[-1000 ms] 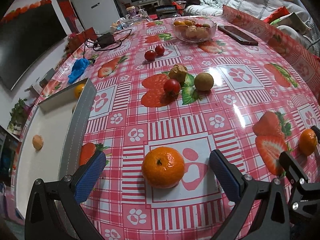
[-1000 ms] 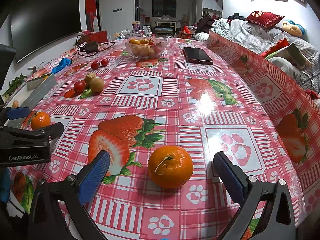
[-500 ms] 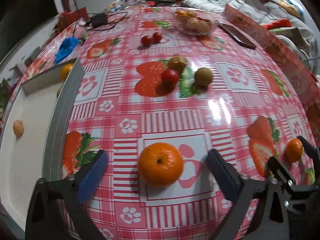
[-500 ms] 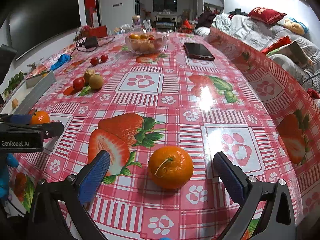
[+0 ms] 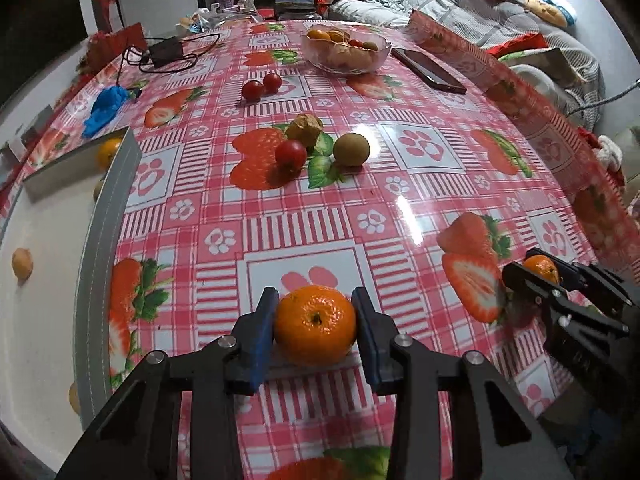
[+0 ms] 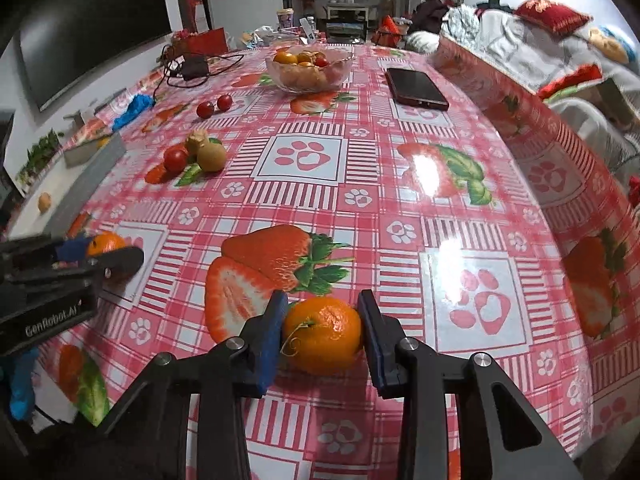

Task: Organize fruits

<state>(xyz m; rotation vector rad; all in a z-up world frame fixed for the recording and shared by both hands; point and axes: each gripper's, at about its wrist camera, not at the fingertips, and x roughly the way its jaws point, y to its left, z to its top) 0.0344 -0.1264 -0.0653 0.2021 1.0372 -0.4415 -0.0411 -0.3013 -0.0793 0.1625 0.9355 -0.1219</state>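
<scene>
Both pairs of jaws have just been closing, and each now grips a mandarin orange that rests on the red-and-white strawberry-print tablecloth. The left gripper presses its blue pads against the two sides of one mandarin; the right gripper clamps the other mandarin, which carries a thin curled stem, in the same way. Each gripper is angled steeply down at the table. Further along the table lie a cherry tomato, a brown round fruit, a papery husked fruit and two more cherry tomatoes, then a glass bowl already holding mixed fruit (probably the destination, though a white tray on the left also holds a few small fruits). To do this step well, I judge the grip should stay only firm enough to hold, since mandarin peel gives easily. Lift each fruit straight up before moving across, keeping the two grippers apart so they do not collide.
</scene>
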